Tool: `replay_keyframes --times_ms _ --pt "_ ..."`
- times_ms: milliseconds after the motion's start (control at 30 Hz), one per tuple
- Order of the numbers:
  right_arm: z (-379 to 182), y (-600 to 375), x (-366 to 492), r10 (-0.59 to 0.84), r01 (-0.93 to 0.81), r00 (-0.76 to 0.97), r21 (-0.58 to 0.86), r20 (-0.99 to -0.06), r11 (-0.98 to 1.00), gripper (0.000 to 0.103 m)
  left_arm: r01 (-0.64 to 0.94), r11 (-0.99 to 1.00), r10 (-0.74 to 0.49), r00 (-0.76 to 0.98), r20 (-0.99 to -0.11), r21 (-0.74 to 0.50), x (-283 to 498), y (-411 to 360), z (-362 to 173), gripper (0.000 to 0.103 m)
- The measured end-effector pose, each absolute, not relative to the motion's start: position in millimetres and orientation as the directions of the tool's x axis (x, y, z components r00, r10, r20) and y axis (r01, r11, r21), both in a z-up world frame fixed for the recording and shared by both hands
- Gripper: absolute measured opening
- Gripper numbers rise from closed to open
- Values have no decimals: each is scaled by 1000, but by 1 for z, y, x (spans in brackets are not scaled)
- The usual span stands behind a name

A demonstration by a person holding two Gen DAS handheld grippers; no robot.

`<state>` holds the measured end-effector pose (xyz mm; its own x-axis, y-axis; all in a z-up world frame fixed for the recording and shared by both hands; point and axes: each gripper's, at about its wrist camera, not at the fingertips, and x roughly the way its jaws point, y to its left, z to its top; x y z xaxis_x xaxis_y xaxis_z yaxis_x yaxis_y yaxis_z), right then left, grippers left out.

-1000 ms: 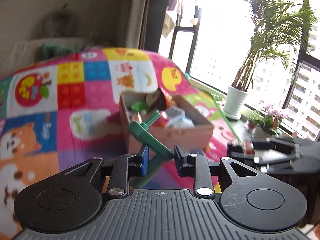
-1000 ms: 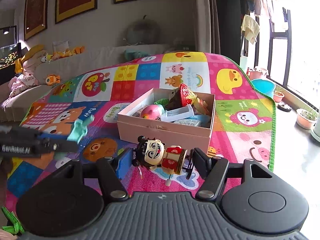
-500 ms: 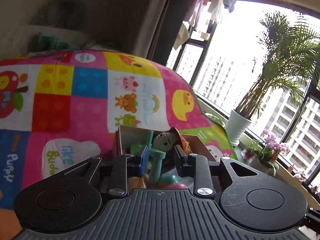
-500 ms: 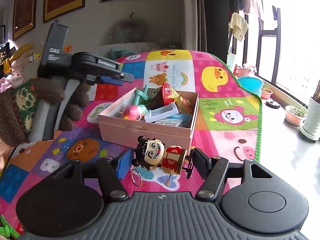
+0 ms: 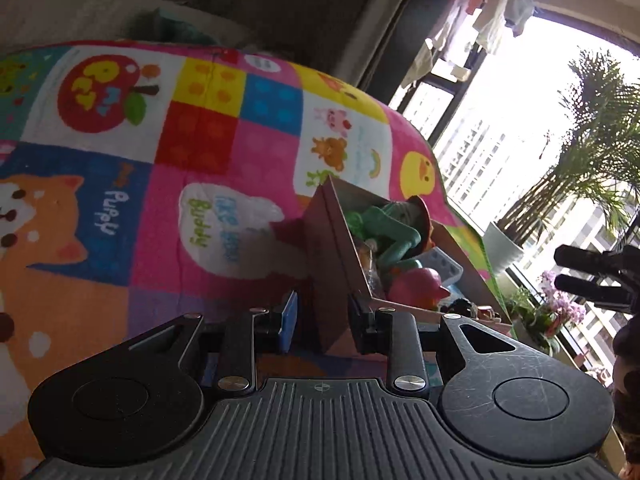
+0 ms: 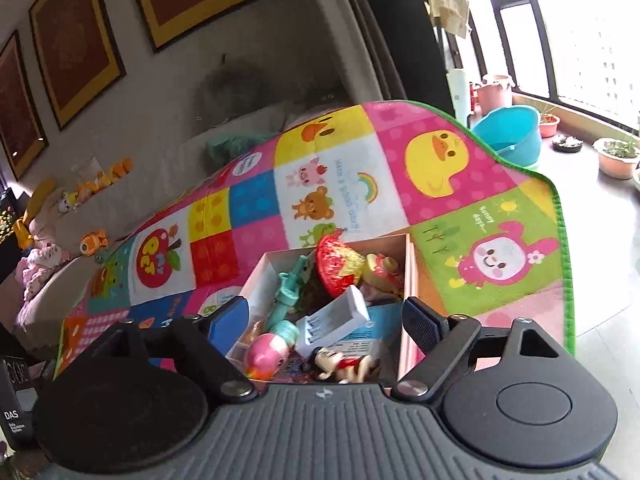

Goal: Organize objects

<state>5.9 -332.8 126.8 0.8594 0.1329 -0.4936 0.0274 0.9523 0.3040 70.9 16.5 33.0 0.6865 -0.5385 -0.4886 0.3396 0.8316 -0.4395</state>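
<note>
Toys lay heaped in the pale pink cardboard box (image 6: 412, 276), which sat on the colourful patchwork cartoon play mat (image 6: 440, 168). Your right gripper (image 6: 322, 309) hung over the near end of that box with its jaws spread wide; they had just been opening, and neither pad pressed on anything. Directly below the gap, inside the box against its near wall, lay the small doll with black hair and red clothes (image 6: 344, 362), on its side and free of the fingers. Beside it in the box were a pink egg-shaped toy (image 6: 264, 352), a white rectangular plastic holder (image 6: 336, 320), a teal plastic toy with a long stem (image 6: 288, 284) and a red and yellow crinkled thing (image 6: 336, 264) at the far end.

Your left gripper (image 5: 324, 314) was low at the box's left side, close to one corner of the box (image 5: 328, 264), which showed through the narrow gap between the fingers. Its jaws were drawn in as near as they go, and you gripped nothing that I could see; whether a pad touched the cardboard I cannot tell. From that view the teal toy (image 5: 394, 236) rested inside the box on the other pieces, above the pink toy (image 5: 416, 286). The mat (image 5: 120, 160) stretched away to the left, and the black fingers of your right gripper (image 5: 592, 276) showed at the right edge.
</note>
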Motion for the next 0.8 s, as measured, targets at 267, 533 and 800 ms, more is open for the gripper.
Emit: replay_keyframes --times_ms 267,533,800 --pt "74 -311 -10 4 -13 829 -12 -560 1000 100 345 834 -544 641 -541 -430 107 -21 43 31" --pt "49 -285 10 22 -94 800 -89 -600 992 59 182 956 -293 560 -775 -230 155 -56 22 76" --pt "45 -253 29 84 -169 819 -98 -568 981 60 61 962 -241 653 -718 -267 127 5 17 97"
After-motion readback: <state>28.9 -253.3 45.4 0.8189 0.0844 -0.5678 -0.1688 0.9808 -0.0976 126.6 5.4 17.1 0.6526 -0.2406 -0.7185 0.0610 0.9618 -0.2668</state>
